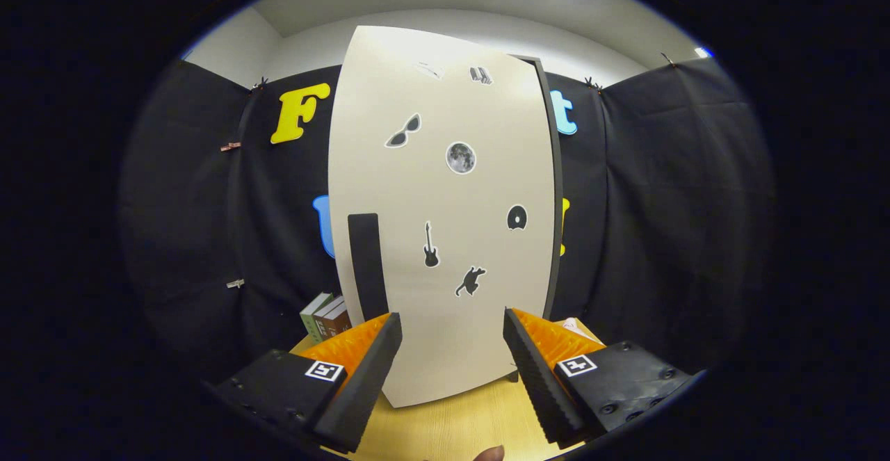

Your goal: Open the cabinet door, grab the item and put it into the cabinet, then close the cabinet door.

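The gripper (452, 350) faces the door (445, 238) at frame centre, fingers spread and empty, lined up right of the handle (367, 266). The door looks shut. Books (327, 318) stand at lower left, beside the cabinet.

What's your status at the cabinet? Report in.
Gripper open, holding nothing. Cabinet door shut, black handle just ahead. Books standing beside cabinet. Nothing in the way.
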Tool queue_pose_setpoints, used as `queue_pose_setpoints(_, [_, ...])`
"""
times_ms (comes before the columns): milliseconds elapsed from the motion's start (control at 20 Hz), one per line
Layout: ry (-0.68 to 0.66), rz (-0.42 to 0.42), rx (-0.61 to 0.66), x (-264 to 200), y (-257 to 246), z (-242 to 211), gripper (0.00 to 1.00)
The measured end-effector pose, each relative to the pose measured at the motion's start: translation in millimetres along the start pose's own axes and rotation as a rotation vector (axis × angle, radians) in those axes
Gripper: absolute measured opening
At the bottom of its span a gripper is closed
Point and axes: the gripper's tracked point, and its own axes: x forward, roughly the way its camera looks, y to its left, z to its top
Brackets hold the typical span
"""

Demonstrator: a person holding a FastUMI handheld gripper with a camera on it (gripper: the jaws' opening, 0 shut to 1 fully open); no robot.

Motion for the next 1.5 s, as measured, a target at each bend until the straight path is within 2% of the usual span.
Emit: queue_pose_setpoints(1500, [0.006,-0.028,0.003,-5,-8,-10,0.95])
